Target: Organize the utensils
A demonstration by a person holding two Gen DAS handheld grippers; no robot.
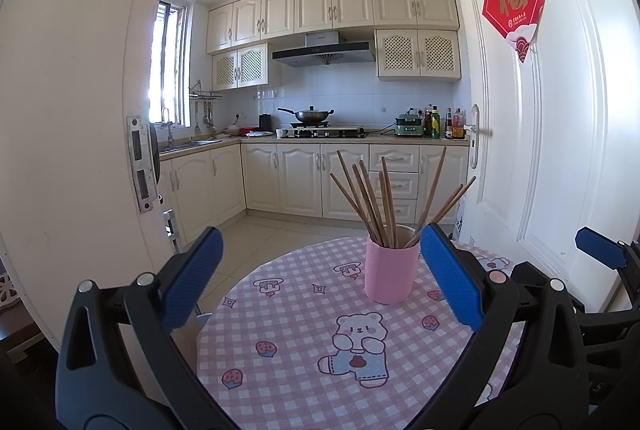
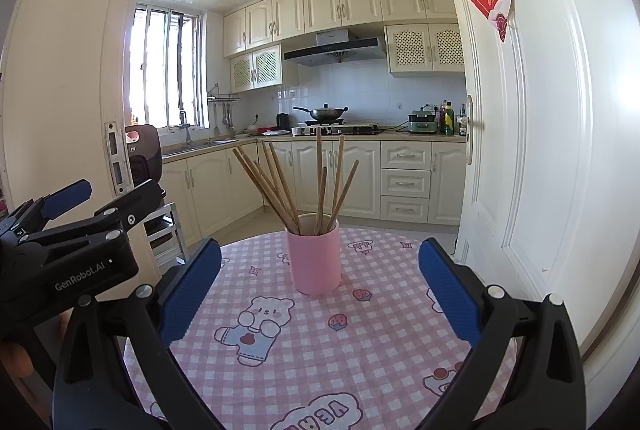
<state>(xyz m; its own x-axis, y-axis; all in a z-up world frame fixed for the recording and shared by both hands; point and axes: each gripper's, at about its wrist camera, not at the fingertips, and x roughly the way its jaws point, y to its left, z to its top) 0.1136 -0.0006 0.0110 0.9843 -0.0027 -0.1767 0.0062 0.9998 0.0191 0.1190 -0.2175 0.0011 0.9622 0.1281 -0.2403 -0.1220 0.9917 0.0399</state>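
A pink cup (image 1: 387,270) (image 2: 315,257) stands upright near the far edge of a round table (image 1: 304,350) (image 2: 380,342) covered in a pink checked bear-print cloth. Several wooden chopsticks (image 1: 376,198) (image 2: 296,182) fan out of the cup. My left gripper (image 1: 320,278) is open, held back from the cup, nothing between its blue pads. My right gripper (image 2: 320,286) is also open and empty, the cup ahead between its fingers but farther off. The left gripper (image 2: 68,230) shows at the left in the right wrist view, and the right gripper's blue finger (image 1: 600,248) at the right edge of the left wrist view.
Behind the table an open white door (image 1: 540,110) (image 2: 540,110) with a red paper sign stands at the right. A door frame (image 1: 80,110) rises at the left. Beyond lies a kitchen with cream cabinets, a stove with a wok (image 1: 310,116) and a sink.
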